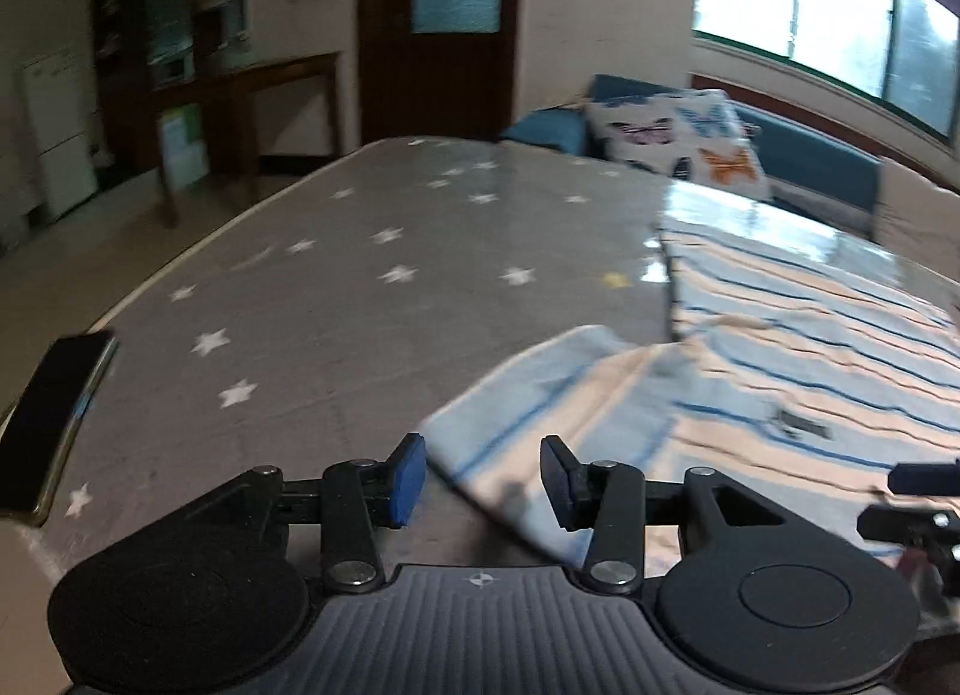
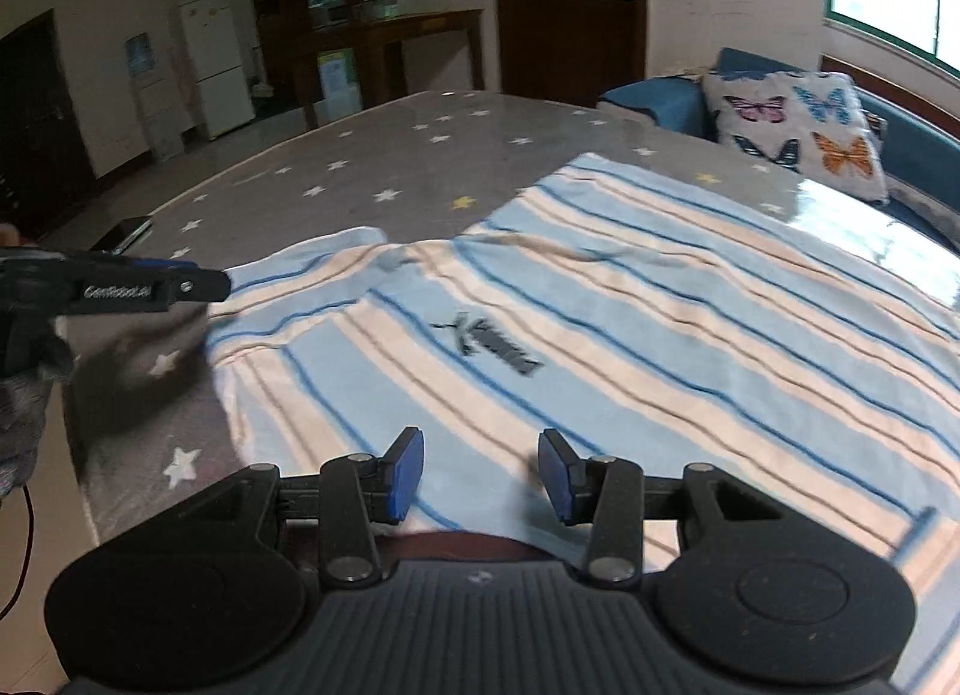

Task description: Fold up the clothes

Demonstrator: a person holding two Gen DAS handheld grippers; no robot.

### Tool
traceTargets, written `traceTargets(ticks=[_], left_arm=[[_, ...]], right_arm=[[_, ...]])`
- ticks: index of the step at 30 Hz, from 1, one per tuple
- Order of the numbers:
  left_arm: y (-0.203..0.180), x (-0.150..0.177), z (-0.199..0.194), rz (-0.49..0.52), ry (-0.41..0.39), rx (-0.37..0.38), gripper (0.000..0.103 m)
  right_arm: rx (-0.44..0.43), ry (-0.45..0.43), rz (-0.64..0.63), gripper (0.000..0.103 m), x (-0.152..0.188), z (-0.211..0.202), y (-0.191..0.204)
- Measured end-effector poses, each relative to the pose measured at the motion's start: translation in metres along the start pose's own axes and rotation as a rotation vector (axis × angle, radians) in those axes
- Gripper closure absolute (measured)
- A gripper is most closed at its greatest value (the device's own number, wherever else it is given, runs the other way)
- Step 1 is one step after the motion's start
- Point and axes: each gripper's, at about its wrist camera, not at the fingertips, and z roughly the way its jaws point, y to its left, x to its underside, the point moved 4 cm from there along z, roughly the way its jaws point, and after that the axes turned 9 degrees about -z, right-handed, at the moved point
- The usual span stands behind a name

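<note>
A light blue and cream striped shirt with a dark print lies spread flat on the grey star-patterned table. Its left sleeve reaches toward the left gripper. My left gripper is open and empty, hovering just above the sleeve's end. My right gripper is open and empty above the shirt's near edge. The left gripper also shows at the left of the right wrist view, and the right gripper shows at the right edge of the left wrist view.
A black phone lies at the table's left edge. A blue sofa with a butterfly cushion stands behind the table. A wooden desk, a door and a white fridge line the far wall.
</note>
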Motion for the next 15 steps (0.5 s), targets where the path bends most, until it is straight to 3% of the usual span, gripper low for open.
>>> traceTargets(ticks=[7,10,12,15], left_arm=[[0.01,0.004,0.015,-0.043,0.046,0.011,0.06],[0.01,0.006,0.019,-0.051,0.058,0.028,0.071],[0.011,0.006,0.019,-0.04,0.054,0.032,0.088],[0.013,0.004,0.019,-0.049,0.056,0.048,0.099]], right_arm=[[-0.076,-0.005,-0.087,0.06,-0.022,0.028,0.042],[-0.096,-0.002,-0.128,0.06,-0.029,0.039,0.059],[-0.104,-0.001,-0.15,0.06,-0.032,0.044,0.068],[-0.116,0.006,-0.168,0.059,-0.034,0.05,0.079]])
